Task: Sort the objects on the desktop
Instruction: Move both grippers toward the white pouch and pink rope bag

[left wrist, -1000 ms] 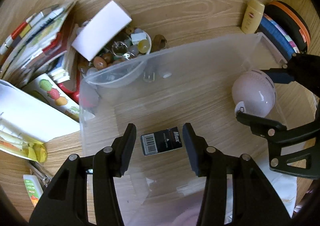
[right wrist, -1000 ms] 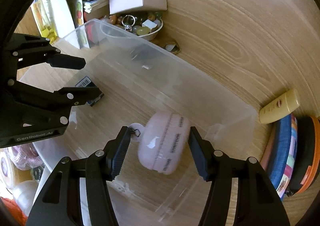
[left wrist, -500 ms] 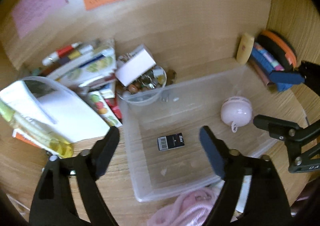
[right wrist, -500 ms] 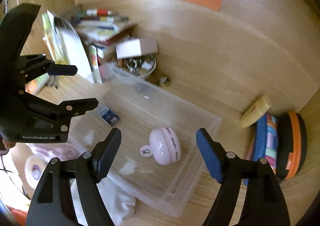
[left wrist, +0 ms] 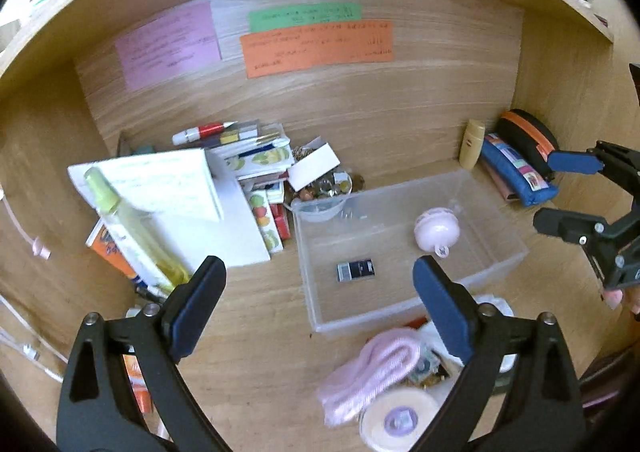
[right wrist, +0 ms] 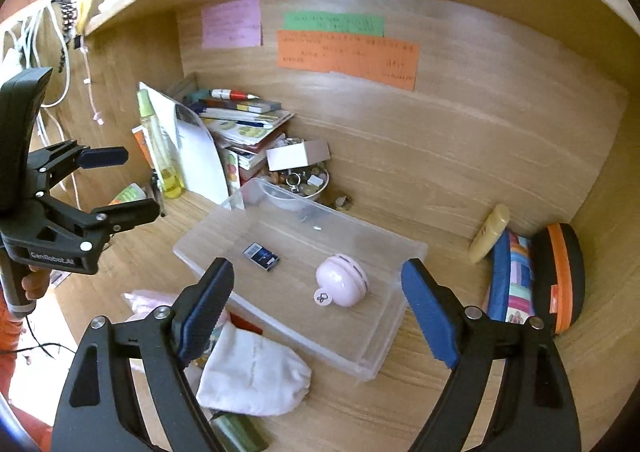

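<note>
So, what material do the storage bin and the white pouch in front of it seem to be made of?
Storage bin: apparently clear, glossy plastic, since the wooden desk shows through its walls. White pouch: probably soft matte fabric, as it lies slumped and creased.

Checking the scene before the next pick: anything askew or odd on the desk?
Yes. A white box sits tilted on top of the overfull trinket bowl, which presses against the clear bin. The green spray bottle leans against propped papers. Inside the bin, the pink case and the small black box lie apart, nothing spilled.
</note>
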A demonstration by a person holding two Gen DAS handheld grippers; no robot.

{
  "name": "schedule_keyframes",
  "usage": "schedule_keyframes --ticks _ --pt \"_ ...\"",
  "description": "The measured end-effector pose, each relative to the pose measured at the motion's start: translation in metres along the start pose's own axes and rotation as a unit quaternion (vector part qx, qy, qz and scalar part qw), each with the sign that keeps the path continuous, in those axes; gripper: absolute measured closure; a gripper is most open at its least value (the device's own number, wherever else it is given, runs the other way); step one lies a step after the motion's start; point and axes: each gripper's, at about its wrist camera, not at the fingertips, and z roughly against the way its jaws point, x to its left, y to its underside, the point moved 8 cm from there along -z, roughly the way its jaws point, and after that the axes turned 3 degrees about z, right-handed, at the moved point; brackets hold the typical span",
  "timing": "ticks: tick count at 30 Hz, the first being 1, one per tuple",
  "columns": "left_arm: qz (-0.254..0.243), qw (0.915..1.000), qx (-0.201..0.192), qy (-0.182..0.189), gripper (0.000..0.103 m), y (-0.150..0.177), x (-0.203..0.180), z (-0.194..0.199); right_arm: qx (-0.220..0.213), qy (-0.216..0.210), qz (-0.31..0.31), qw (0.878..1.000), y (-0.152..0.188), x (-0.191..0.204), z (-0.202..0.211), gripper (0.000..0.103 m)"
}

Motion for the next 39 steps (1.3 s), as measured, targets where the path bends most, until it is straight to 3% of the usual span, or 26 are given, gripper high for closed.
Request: schedule_keyframes --ticks 7,21,27,39 --pt "0.001 0.9999 0.015 0.005 0.007 0.031 0.001 0.004 0.004 -0.011 0.0 1.0 0.023 0.012 0.01 0.019" --pt "-0.015 0.9932 0.105 0.048 0.007 0.092 -0.018 -0.039 0.072 -0.055 -0.023 0.996 0.103 0.033 -0.019 0.019" --pt "-0.021 0.9875 0.143 0.063 0.007 0.105 -0.026 -0.057 0.093 -0.08 -0.034 0.992 0.12 0.041 -0.031 0.019" --pt "-0.029 0.9809 0.179 0.072 0.007 0.103 -0.03 -0.084 0.122 -0.086 -0.047 0.988 0.126 0.04 -0.066 0.019"
